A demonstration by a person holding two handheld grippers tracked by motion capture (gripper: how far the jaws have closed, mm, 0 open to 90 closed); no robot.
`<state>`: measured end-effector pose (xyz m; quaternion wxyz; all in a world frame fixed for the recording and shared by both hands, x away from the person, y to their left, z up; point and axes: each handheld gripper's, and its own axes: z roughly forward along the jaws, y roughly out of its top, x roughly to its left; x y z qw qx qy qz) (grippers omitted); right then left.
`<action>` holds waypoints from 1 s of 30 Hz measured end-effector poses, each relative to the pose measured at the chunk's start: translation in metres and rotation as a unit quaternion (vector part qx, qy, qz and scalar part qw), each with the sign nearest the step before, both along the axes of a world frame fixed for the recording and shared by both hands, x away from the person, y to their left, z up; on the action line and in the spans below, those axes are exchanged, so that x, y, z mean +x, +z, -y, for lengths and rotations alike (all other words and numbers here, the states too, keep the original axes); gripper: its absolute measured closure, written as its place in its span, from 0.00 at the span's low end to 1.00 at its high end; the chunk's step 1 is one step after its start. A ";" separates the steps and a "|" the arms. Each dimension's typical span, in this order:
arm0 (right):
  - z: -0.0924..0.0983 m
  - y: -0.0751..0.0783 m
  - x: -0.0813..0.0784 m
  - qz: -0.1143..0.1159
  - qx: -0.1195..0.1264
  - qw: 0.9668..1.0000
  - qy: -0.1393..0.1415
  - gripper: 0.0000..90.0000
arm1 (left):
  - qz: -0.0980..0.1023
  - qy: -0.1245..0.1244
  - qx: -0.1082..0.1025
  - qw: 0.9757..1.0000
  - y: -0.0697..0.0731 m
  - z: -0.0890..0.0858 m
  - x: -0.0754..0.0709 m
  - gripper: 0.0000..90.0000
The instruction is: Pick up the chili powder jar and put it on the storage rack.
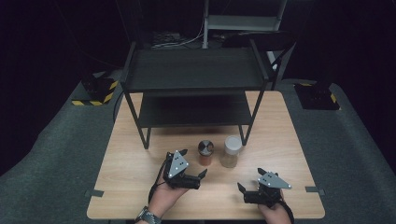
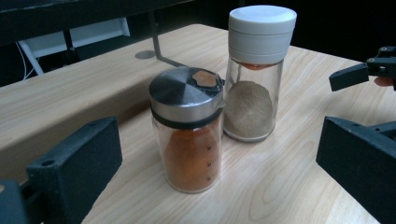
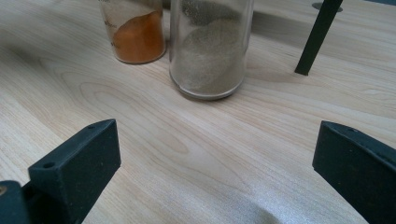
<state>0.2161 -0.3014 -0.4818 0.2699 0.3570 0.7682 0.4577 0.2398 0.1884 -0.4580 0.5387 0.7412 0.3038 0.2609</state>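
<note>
Two glass spice jars stand upright, near the middle of the light wooden tabletop [image 1: 140, 186], just beside each other and in front of a black two-tier metal shelf rack [image 1: 196, 74]. One jar, the orange-powder jar with a silver metal lid [image 1: 205, 152], is on the left; the other, the grey-powder jar with a white plastic cap [image 1: 232, 150], is on its right. One left gripper [image 1: 193, 163], held in a hand [image 1: 163, 198], lies close to the orange-powder jar with its jaws wide apart and nothing between them. One right gripper [image 1: 250, 179] sits nearer the tabletop's front edge, below the grey-powder jar, jaws likewise spread and empty. Neither gripper touches a jar.
</note>
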 end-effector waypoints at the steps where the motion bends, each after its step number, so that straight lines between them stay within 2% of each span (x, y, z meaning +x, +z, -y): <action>1: 0.000 0.000 0.000 0.000 0.000 1.000 0.000 0.00 | -0.001 0.000 0.000 1.000 0.000 0.001 0.002 0.00; 11: 0.000 0.000 0.000 0.001 0.000 1.000 0.002 0.00 | -0.007 0.003 -0.001 1.000 -0.002 0.013 0.018 0.01; 16: 0.001 0.000 0.000 0.000 0.002 1.000 0.002 0.00 | -0.011 0.006 -0.015 1.000 -0.005 0.015 0.026 0.02; 20: 0.001 0.000 0.000 0.000 0.003 1.000 0.003 0.00 | -0.013 0.010 -0.022 1.000 -0.006 0.018 0.033 0.04; 30: 0.003 -0.001 0.001 0.000 0.005 1.000 0.004 0.00 | -0.019 0.008 -0.023 1.000 -0.010 0.024 0.047 0.12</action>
